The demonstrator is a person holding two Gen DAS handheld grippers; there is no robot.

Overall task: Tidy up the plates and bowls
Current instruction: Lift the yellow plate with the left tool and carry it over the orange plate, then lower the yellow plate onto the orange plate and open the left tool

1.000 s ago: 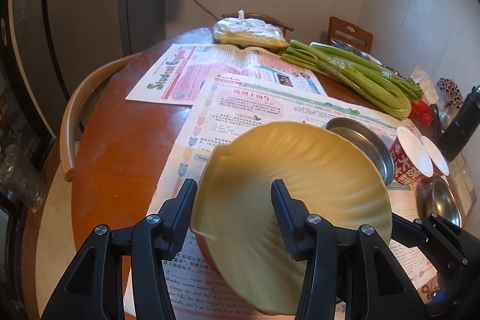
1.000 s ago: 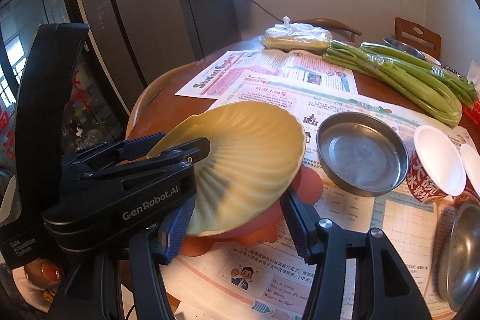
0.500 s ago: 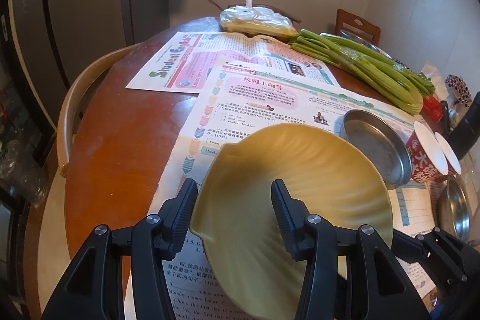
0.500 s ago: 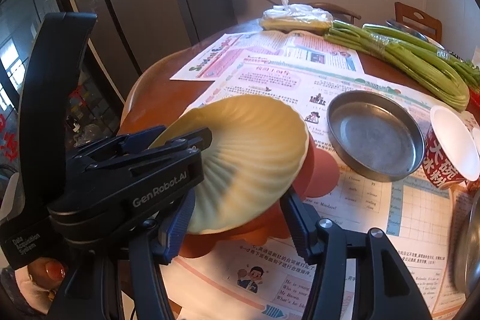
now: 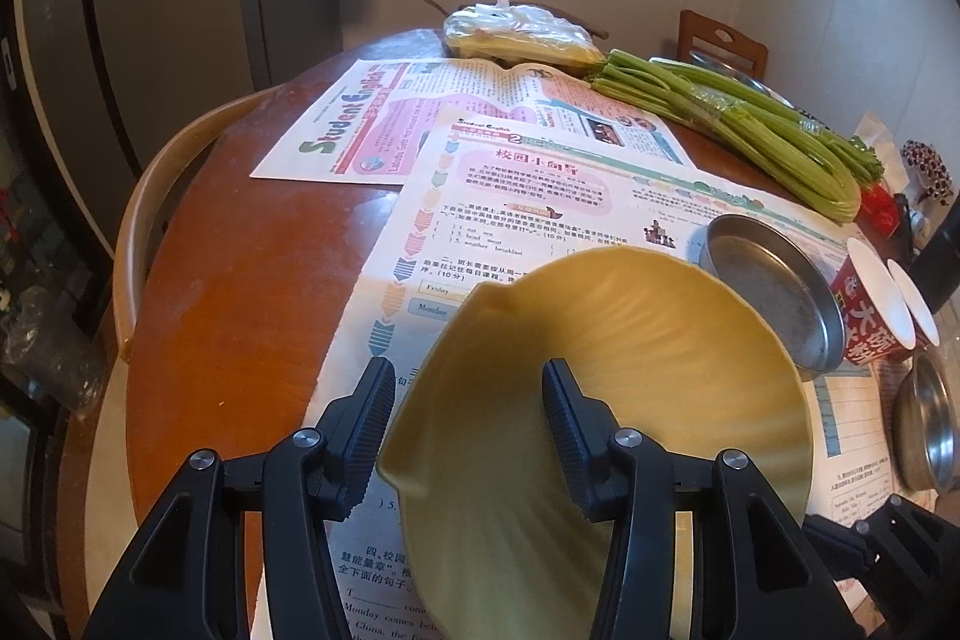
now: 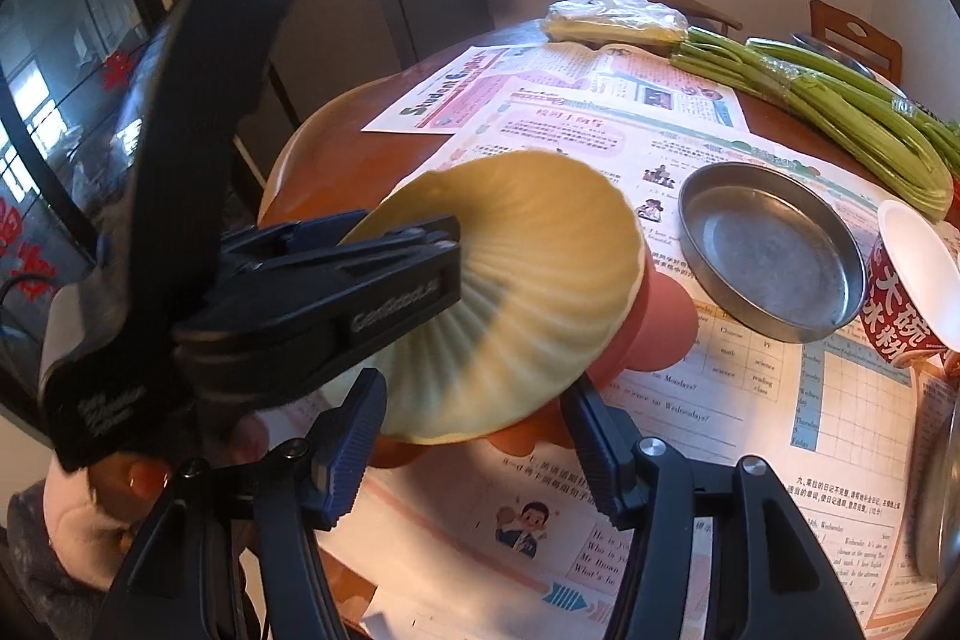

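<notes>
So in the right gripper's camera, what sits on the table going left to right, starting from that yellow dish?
Yellow shell-shaped ribbed dish → round shallow steel pan → red paper cup with white inside → edge of another steel bowl.

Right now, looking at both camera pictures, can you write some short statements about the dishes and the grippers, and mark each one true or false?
1. The left gripper grips the rim of the yellow plate. True.
2. The yellow plate lies flat on the table. False: it is tilted, lifted above an orange dish.
3. The metal pan beside the yellow plate has nothing in it. True.
4. The celery lies inside the metal pan. False: it lies on the table beyond it.
5. The right gripper carries the red paper cup. False: the cup stands apart on the newspaper.
</notes>
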